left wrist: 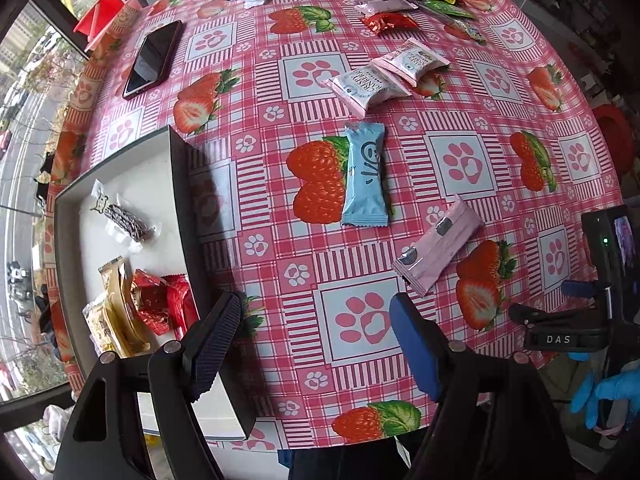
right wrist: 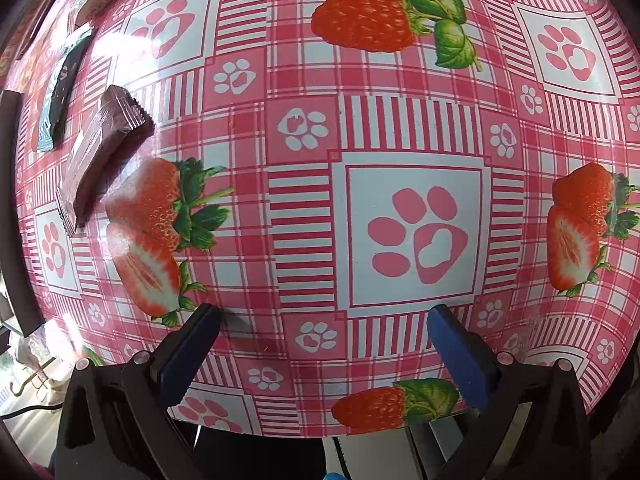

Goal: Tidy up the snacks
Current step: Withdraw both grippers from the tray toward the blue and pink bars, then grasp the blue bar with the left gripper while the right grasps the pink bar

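Hovering empty, the left gripper (left wrist: 316, 340) has its jaws wide, nothing between them, pointing down at the tablecloth (left wrist: 256, 184) just beside the white tray (left wrist: 120, 172), probably free to fetch another snack. Tray already holds a dark sausage pack (left wrist: 124, 220), a gold pack (left wrist: 116, 308) and red packs (left wrist: 164, 304), so sorting looks partly done. Nearest loose ones: blue packet (left wrist: 365, 176) and pink packet (left wrist: 438, 244); more lie scattered farther back. Right gripper (right wrist: 324, 348) also wide and empty over bare cloth, likely parked out of the way.
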Available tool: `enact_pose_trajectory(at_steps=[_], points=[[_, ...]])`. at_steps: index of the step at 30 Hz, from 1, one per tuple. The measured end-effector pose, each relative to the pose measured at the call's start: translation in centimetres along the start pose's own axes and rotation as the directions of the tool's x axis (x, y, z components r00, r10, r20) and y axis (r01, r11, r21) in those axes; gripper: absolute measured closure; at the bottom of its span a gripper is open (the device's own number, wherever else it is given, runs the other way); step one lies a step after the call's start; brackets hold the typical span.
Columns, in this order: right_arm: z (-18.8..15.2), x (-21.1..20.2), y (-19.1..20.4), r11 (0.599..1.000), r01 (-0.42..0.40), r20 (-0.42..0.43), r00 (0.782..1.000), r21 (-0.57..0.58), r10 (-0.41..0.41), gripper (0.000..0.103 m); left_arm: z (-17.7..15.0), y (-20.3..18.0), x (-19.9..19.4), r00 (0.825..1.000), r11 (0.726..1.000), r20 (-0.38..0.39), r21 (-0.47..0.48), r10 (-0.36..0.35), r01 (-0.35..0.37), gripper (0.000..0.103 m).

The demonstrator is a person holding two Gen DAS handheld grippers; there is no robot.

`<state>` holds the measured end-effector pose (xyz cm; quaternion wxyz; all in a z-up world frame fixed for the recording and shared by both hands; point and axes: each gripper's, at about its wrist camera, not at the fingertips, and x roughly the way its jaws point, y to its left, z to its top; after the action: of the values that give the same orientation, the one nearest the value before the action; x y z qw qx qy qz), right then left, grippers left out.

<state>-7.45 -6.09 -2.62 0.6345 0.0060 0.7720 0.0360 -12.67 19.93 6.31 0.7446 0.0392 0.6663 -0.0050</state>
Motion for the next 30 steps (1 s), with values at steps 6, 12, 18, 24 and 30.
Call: enact_pose_trajectory(at_steps=[6, 12, 18, 24, 30], points=[[-0.2, -0.1, 0.1, 1.0, 0.001, 0.004, 1.0, 0.001, -0.001, 0.0, -0.8, -0.3, -0.5, 1.0, 0.999, -0.008, 0.036, -0.003, 0.003, 0.023], [0.1, -0.1, 0.1, 1.0, 0.002, 0.005, 1.0, 0.0, -0.002, 0.0, 0.0, 0.6, -1.3, 0.999, 1.0, 0.047, 0.031, -0.001, -0.001, 0.023], [-0.8, -0.3, 0.2, 1.0, 0.005, 0.044, 0.999, -0.023, -0.004, 0.0, -1.6, 1.1, -0.3, 0.998, 0.999, -0.028, -0.013, -0.048, 0.048, 0.023], [-0.8, -0.2, 0.2, 1.0, 0.005, 0.044, 0.999, -0.011, -0.004, 0.0, -1.3, 2.2, 0.0, 1.0, 0.998, -0.011, 0.058, -0.002, 0.002, 0.023], [0.4, -0.4, -0.1, 0.98, -0.104, -0.061, 0.991, 0.169, 0.116, 0.0, -0.1, 3.8, 0.2, 0.998, 0.998, -0.017, 0.02, -0.052, 0.053, 0.023]])
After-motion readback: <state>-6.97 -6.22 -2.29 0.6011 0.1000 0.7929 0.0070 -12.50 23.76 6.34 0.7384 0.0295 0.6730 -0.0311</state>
